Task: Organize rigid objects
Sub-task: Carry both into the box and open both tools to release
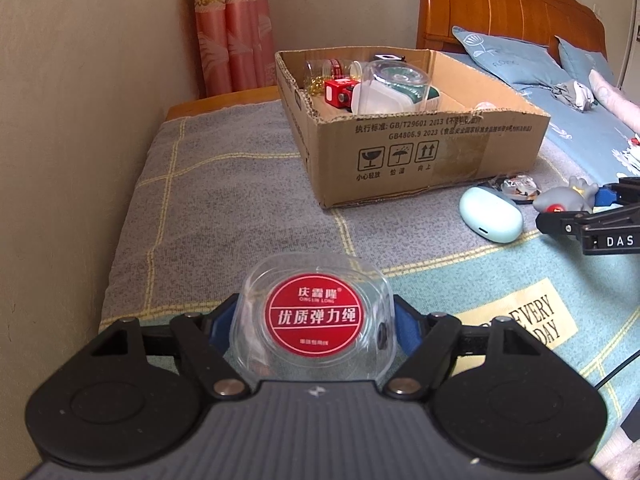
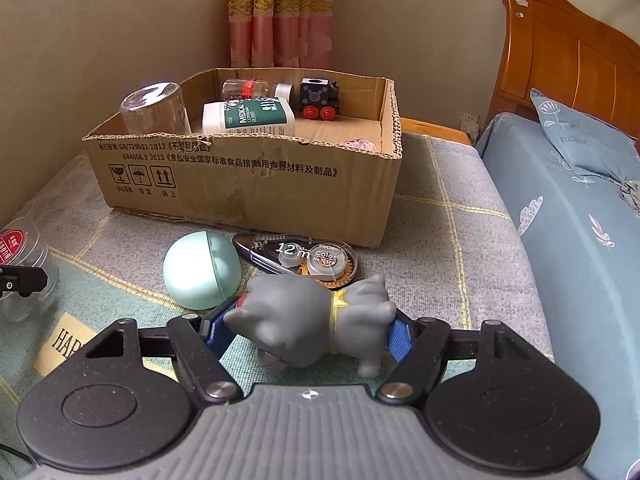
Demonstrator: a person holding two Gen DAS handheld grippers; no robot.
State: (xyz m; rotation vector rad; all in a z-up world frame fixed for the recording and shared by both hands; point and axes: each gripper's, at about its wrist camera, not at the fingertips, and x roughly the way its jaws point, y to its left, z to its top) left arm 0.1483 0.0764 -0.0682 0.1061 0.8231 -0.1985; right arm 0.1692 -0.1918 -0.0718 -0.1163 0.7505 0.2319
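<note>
My left gripper (image 1: pixel 314 320) is shut on a clear plastic box with a round red label (image 1: pixel 314 316), held above the blanket. That box also shows at the left edge of the right wrist view (image 2: pixel 20 252). My right gripper (image 2: pixel 310 322) is shut on a grey cat figurine (image 2: pixel 312 320), which also shows in the left wrist view (image 1: pixel 566 198). An open cardboard box (image 1: pixel 420 152) stands ahead in both views (image 2: pixel 248 184) and holds a clear cup (image 2: pixel 156 110), a white medical bottle (image 2: pixel 248 118), a toy train (image 2: pixel 318 98) and a red cube (image 1: pixel 338 92).
A mint egg-shaped case (image 2: pixel 202 270) and a correction tape dispenser (image 2: pixel 300 258) lie on the grey checked blanket (image 1: pixel 224 200) in front of the box. The wall runs along the left. A bed with blue bedding (image 2: pixel 580 240) and a wooden headboard (image 2: pixel 560 64) stand to the right.
</note>
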